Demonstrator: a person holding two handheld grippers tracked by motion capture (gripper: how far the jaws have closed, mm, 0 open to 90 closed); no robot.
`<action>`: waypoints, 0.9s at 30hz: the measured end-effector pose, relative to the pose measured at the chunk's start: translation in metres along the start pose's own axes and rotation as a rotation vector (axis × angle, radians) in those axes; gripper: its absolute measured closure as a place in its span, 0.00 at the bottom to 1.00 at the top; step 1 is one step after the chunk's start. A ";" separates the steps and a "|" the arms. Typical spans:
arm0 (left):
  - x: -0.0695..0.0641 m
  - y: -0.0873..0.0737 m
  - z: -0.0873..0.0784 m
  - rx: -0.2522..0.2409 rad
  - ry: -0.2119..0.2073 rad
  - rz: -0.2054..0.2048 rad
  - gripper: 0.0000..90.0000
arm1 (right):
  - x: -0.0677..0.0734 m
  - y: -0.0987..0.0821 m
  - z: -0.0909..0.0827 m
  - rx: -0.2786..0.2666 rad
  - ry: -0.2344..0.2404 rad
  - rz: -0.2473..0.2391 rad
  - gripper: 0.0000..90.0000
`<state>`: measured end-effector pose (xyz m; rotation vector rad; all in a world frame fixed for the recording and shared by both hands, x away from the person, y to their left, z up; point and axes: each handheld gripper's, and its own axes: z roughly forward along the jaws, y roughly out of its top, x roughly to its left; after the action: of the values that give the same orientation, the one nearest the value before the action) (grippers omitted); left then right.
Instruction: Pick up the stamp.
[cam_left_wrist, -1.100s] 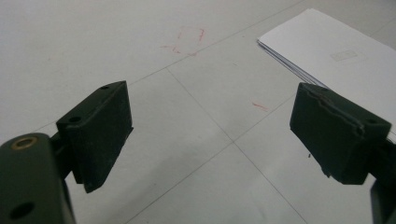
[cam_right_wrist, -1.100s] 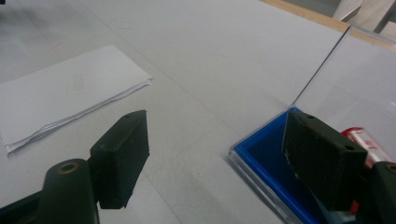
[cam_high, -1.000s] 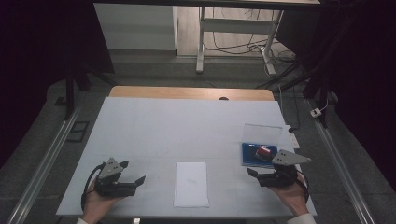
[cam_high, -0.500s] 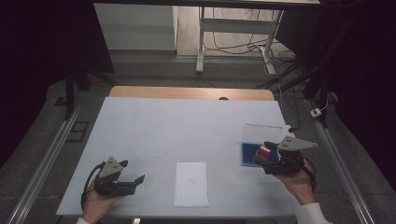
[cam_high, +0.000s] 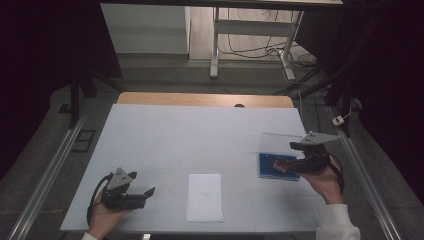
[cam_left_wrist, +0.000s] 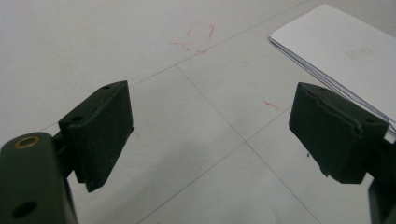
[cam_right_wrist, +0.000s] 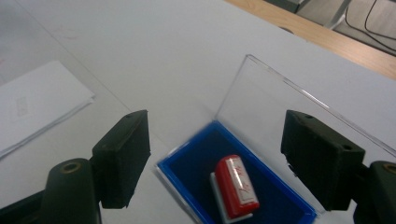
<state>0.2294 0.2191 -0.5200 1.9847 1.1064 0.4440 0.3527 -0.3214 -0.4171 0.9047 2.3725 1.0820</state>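
Across most of the high view lies a wide white table (cam_high: 200, 135), smooth and matte, crossed by faint seam lines, with a strip of light wood along its far edge. Near its front edge, roughly centred, rests a flat stack of white paper (cam_high: 205, 197), rectangular, its layered edges visible in the left gripper view (cam_left_wrist: 345, 51). Toward the right side sits a shallow blue box (cam_high: 272, 166) with a clear, rigid plastic lid (cam_high: 280, 143) hinged up behind it; the right gripper view shows the box's dark blue felt-like lining (cam_right_wrist: 224, 154) and the upright transparent lid (cam_right_wrist: 280, 107). On that lining lies a small stamp (cam_right_wrist: 236, 186), rounded, glossy red on top with a white marking, on a pale grey base. The person's right hand (cam_high: 327, 182) reaches forward from the lower right, sleeve showing, holding the right gripper (cam_high: 282, 162) raised over the box; its black jaws stand wide apart on either side of the stamp, grasping nothing. The left hand (cam_high: 102, 217) rests low by the front left corner, and the left gripper (cam_high: 145, 192) points toward the paper, its blocky matte black jaws likewise spread wide over bare table, where faint red pen marks (cam_left_wrist: 198, 37) show.
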 end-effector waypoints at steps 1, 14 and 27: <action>0.000 0.000 0.000 0.001 0.000 0.000 0.15 | 0.000 0.000 0.000 0.000 0.000 0.000 0.26; -0.001 -0.001 0.001 0.006 0.000 0.003 0.15 | -0.014 -0.010 0.013 0.057 -0.001 0.001 0.29; 0.001 -0.002 0.002 0.009 0.003 0.004 0.15 | -0.019 -0.022 0.029 0.134 0.012 -0.009 0.36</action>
<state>0.2297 0.2193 -0.5227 1.9950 1.1088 0.4450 0.3739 -0.3299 -0.4506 0.9337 2.4812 0.9361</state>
